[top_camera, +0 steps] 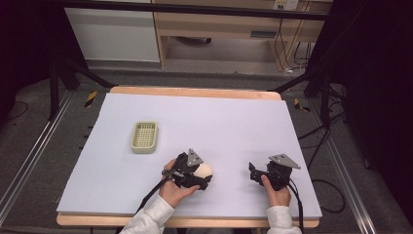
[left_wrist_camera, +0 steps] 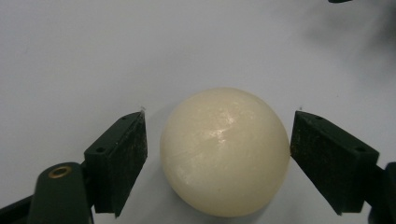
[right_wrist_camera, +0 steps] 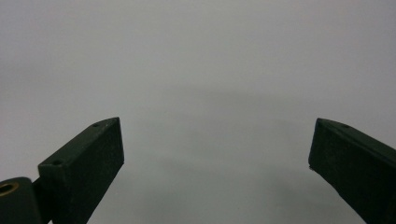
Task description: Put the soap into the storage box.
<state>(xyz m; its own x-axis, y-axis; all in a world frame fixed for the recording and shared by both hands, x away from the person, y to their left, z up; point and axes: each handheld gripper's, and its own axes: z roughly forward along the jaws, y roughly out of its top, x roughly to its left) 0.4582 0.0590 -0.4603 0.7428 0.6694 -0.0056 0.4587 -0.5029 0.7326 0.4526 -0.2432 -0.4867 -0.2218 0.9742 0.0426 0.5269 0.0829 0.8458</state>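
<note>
A pale lilac mat [top_camera: 234, 122] covers the wooden table, with dark floor, cables and frame legs beyond it. Nearest the person's edge, the left gripper [left_wrist_camera: 217, 140] is held low over the mat with its jaws spread wide around a cream, egg-like ball [left_wrist_camera: 224, 151]; the far jaw appears to touch or nearly touch the ball's side, while a clear gap is left at the other jaw, so nothing is gripped yet. The ball is seen resting on the mat between the jaws, slightly off centre. If the jaws are closed from this offset, the smooth, glossy ball may be pushed sideways or squeezed out and rolled away. To the other side, the right gripper [right_wrist_camera: 215, 149] is held wide open with nothing between its jaws. Farther off, ahead of the left gripper, a small beige slotted tray [top_camera: 144, 137] lies well apart.
</note>
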